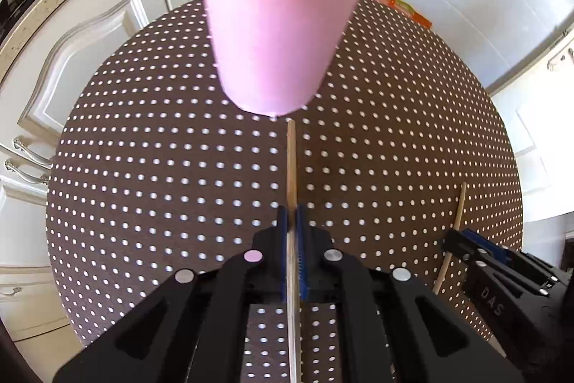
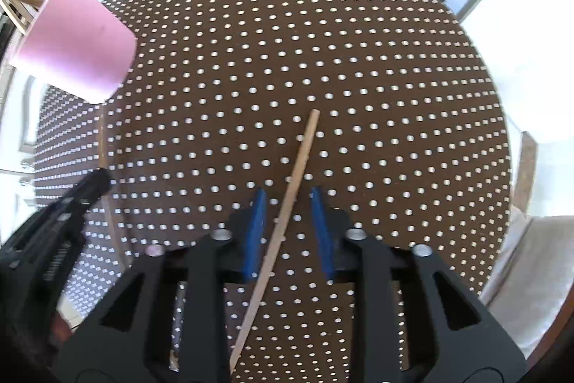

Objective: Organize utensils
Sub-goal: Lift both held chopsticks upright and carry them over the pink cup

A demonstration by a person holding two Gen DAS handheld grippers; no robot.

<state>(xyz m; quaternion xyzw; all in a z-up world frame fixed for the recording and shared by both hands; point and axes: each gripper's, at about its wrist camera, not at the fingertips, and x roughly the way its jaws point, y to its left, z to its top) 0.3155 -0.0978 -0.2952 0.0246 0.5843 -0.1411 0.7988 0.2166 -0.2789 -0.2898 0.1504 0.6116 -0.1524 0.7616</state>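
From your left wrist camera, your left gripper [image 1: 291,214] has its blue pads pressed together on a wooden chopstick [image 1: 291,164], which points straight ahead toward the base of the pink cup [image 1: 280,38]; the cup stands on the brown dotted table [image 1: 143,149] with more wooden sticks in it. Your right gripper [image 1: 466,244] shows at the lower right beside a second chopstick [image 1: 459,203]. From your right wrist camera, your right gripper [image 2: 288,200] has its jaws apart, straddling that second chopstick [image 2: 287,203], which lies diagonally on the table [image 2: 394,96] between the pads without touching either; the cup [image 2: 77,38] sits far left
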